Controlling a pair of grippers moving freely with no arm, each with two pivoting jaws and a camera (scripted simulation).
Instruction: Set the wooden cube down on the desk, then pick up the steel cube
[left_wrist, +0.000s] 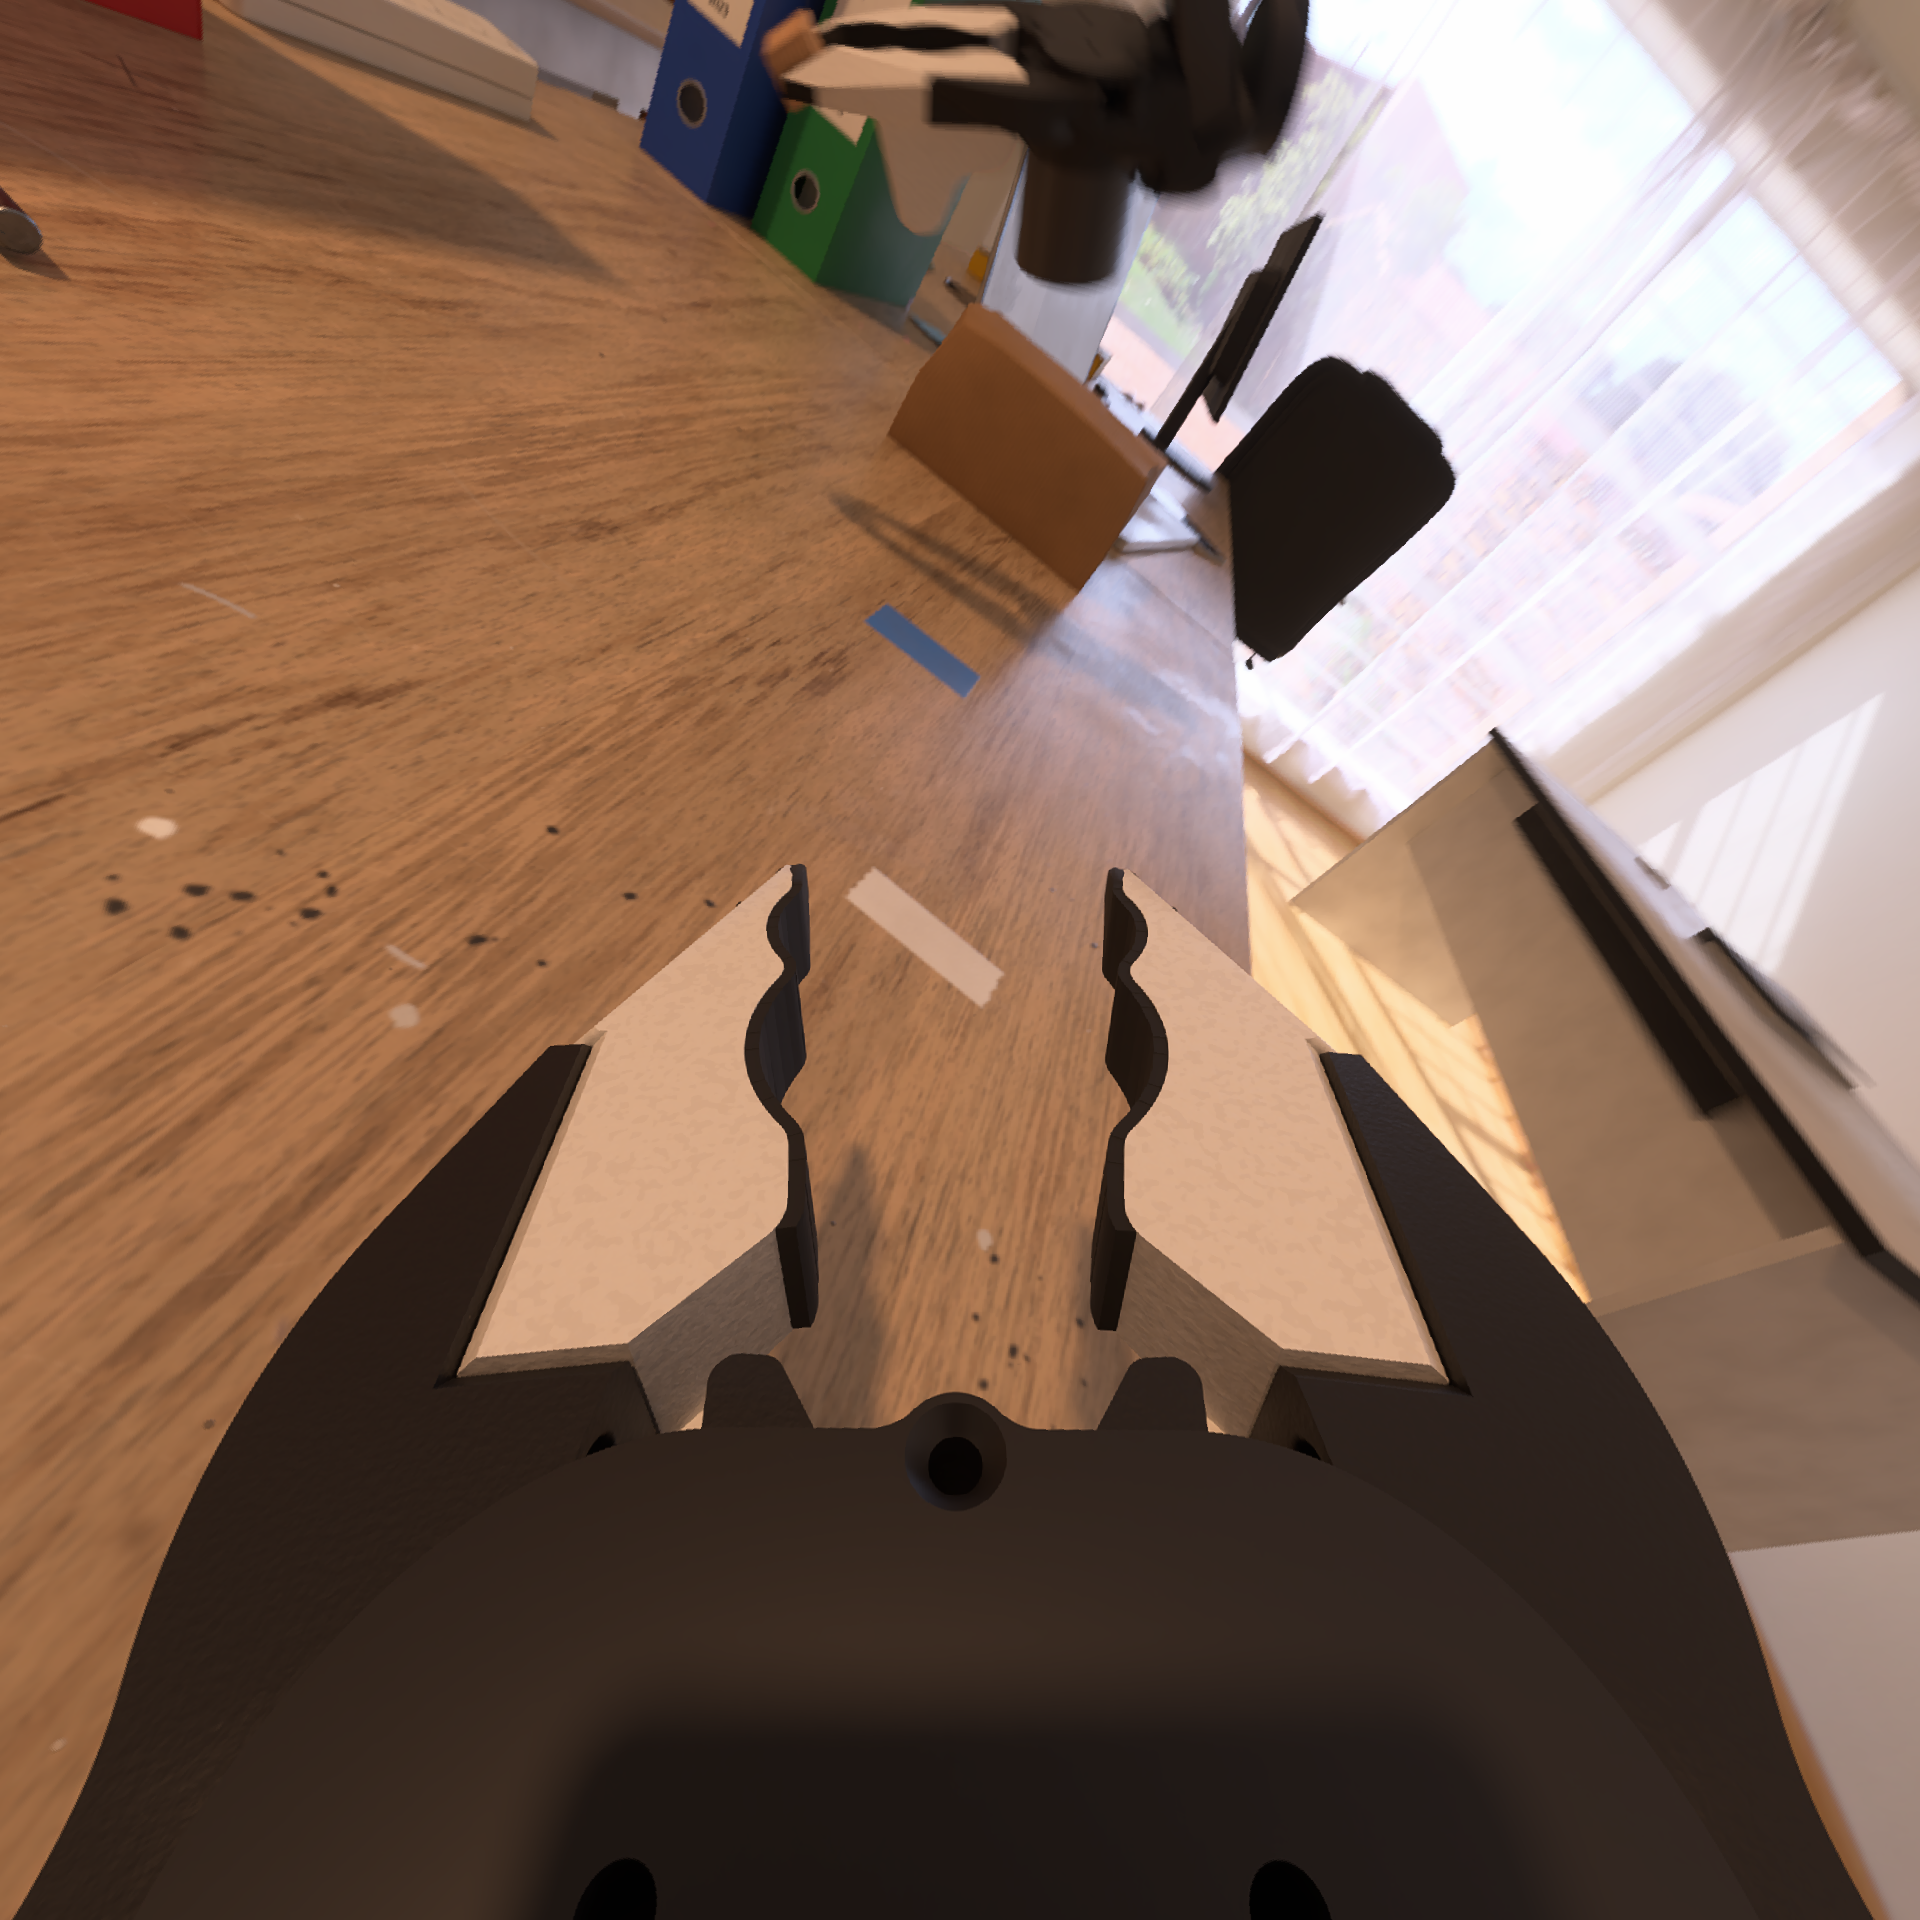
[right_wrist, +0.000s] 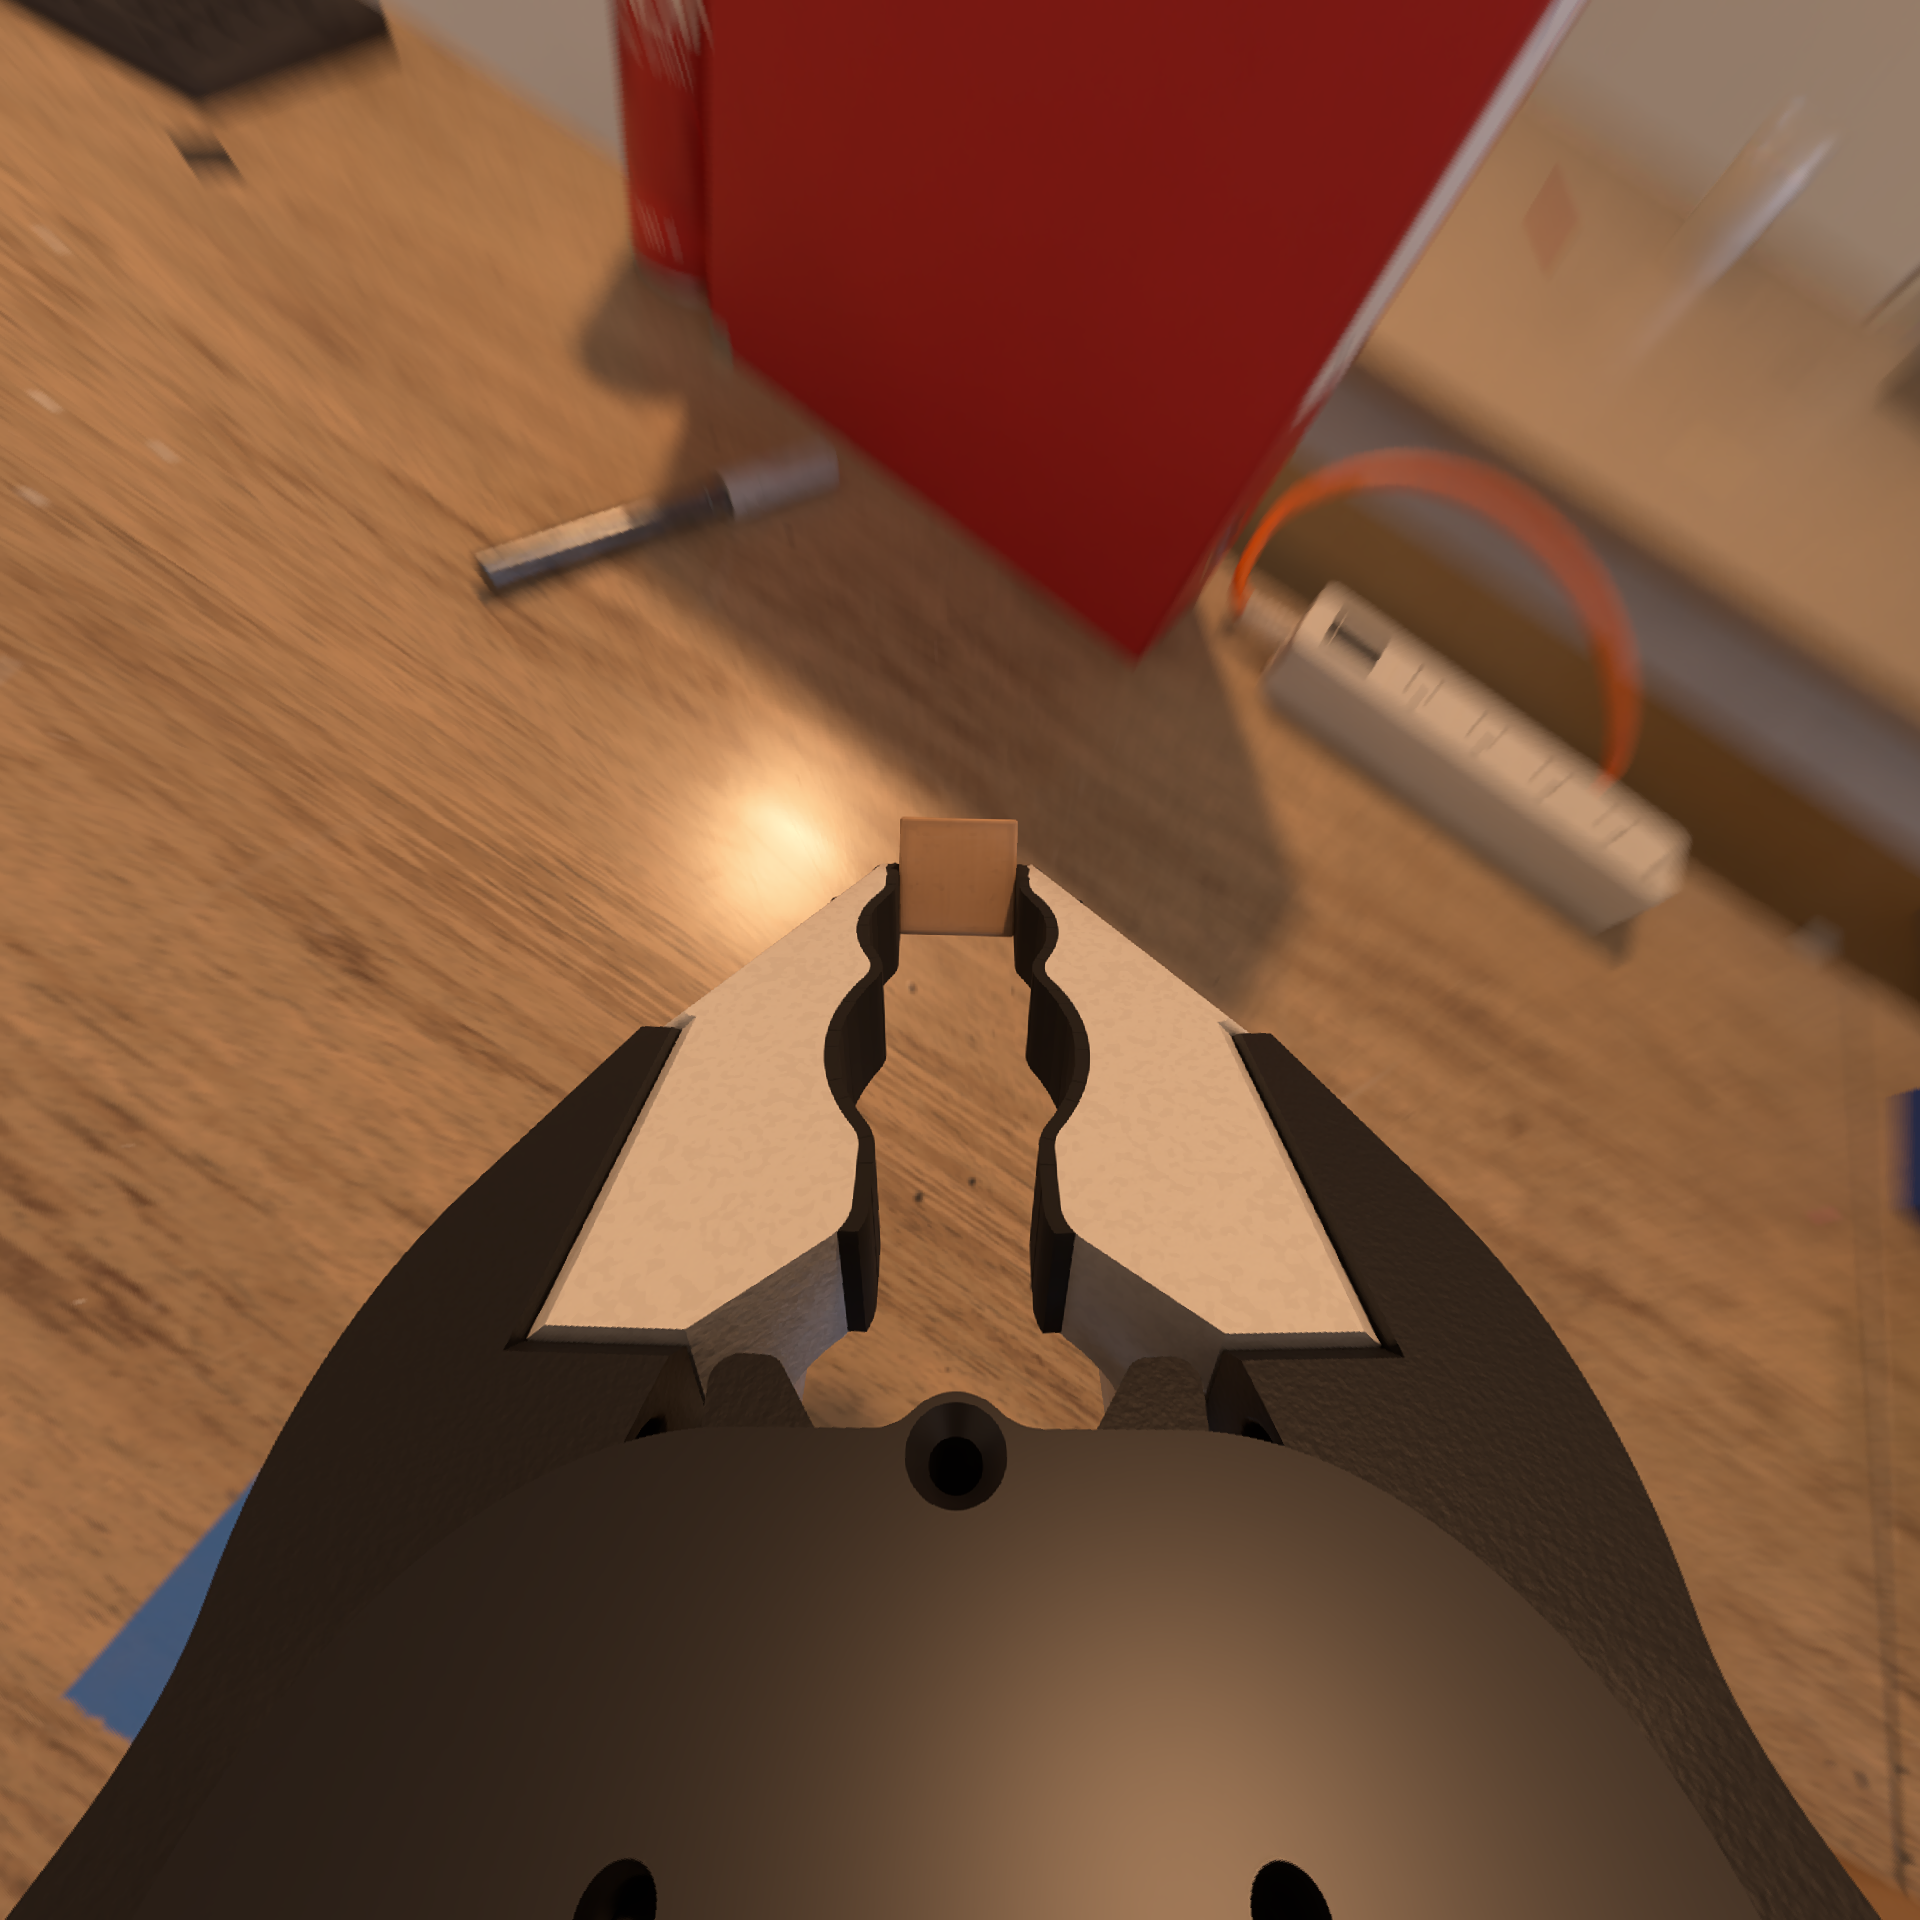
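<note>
In the right wrist view my right gripper (right_wrist: 956, 883) is shut on the small wooden cube (right_wrist: 957, 875), pinched between the fingertips above the wooden desk (right_wrist: 312, 831). In the left wrist view my left gripper (left_wrist: 956, 883) is open and empty, low over the desk (left_wrist: 416, 520). The right gripper also shows far off at the top of the left wrist view (left_wrist: 894, 52), with the wooden cube (left_wrist: 792, 40) at its tips. No steel cube shows in either view.
A red box (right_wrist: 1039, 291), a metal pen-like tool (right_wrist: 665, 514) and a white power strip (right_wrist: 1465, 748) with an orange cable lie ahead of the right gripper. Blue (left_wrist: 717, 104) and green (left_wrist: 831, 197) file holders, a cardboard box (left_wrist: 1023, 442), tape strips (left_wrist: 925, 935) and the desk edge (left_wrist: 1242, 831) show in the left view.
</note>
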